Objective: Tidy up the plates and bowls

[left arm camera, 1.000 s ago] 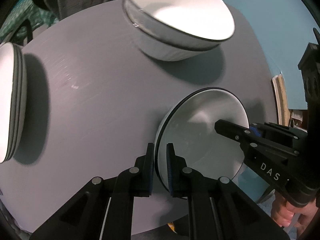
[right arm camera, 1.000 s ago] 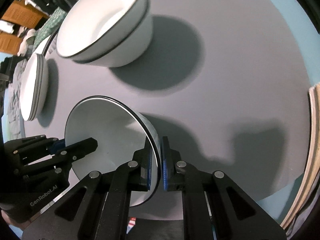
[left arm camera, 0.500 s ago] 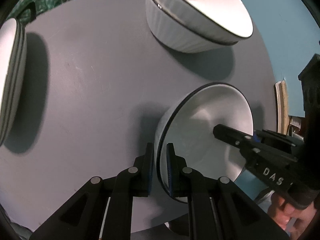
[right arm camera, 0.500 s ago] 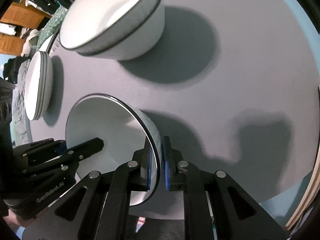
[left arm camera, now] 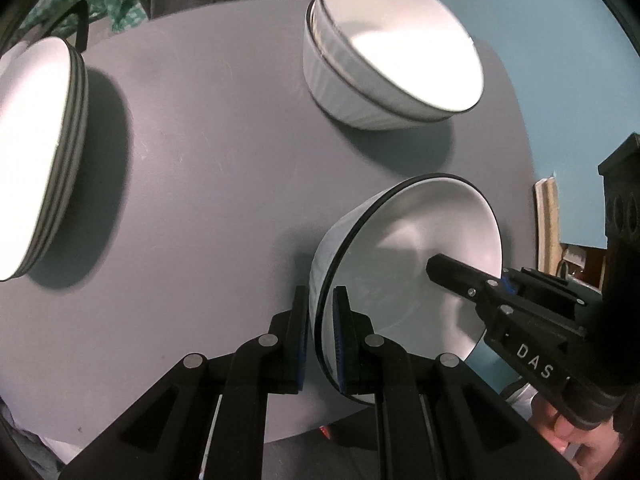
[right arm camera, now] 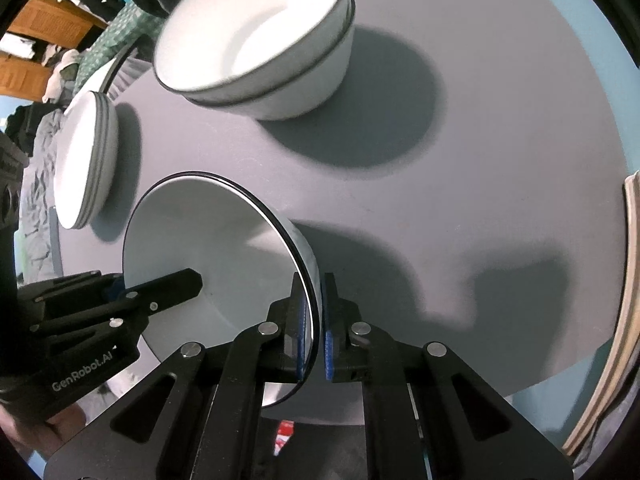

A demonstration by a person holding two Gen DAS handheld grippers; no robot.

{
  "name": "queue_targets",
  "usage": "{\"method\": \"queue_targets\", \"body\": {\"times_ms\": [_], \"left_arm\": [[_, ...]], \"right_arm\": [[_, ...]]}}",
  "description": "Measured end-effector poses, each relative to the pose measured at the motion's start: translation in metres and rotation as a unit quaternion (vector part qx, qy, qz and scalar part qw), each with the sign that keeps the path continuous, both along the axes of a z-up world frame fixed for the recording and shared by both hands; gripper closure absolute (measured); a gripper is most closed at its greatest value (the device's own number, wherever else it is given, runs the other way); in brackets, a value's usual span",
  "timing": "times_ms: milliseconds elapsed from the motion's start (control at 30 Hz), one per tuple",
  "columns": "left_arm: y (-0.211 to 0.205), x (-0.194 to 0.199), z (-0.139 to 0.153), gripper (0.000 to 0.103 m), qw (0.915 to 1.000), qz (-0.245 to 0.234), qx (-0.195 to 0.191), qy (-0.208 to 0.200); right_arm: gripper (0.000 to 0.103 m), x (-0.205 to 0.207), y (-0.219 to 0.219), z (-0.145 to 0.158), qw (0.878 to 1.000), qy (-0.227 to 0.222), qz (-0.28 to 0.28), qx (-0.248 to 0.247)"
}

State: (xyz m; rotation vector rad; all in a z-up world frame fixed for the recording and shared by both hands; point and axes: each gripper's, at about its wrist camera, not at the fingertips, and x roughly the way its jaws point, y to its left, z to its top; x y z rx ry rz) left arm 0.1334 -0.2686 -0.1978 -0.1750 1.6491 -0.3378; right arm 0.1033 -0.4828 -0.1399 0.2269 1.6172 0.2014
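Observation:
A white bowl with a black rim [left arm camera: 404,264] is held above the near edge of the round grey table [left arm camera: 208,184]. My left gripper [left arm camera: 320,340] is shut on its left rim. My right gripper [right arm camera: 314,328] is shut on its right rim, and the bowl also shows in the right wrist view [right arm camera: 224,248]. A stack of two like bowls [left arm camera: 392,60] stands at the far side of the table and also shows in the right wrist view [right arm camera: 260,48]. A stack of white plates [left arm camera: 36,148] lies at the left and also shows in the right wrist view [right arm camera: 86,156].
The table's near edge [right arm camera: 520,384] runs just under the held bowl. A blue wall [left arm camera: 560,60] lies beyond the table on the right. A dark chair and clothes [right arm camera: 132,4] stand behind the far edge. A wooden edge [right arm camera: 624,280] shows at the right.
Both grippers have carried the held bowl up and forward over the table. The stack of bowls and the stack of plates now look nearer and lower in both views.

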Motion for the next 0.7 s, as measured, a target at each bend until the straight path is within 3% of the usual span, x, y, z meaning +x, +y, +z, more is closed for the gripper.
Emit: {"method": "queue_targets", "body": {"times_ms": [267,700], "left_arm": [[0.006,0.019,0.033,0.092,0.9995,0.011,-0.016,-0.024],[-0.014,0.069,0.066,0.092,0.9974,0.011,-0.01,-0.07]], "right_arm": [[0.096,0.019,0.002,0.038,0.999,-0.031,0.013,-0.015],[0.096,0.056,0.005,0.061,0.998,-0.058,0.012,-0.013]]}}
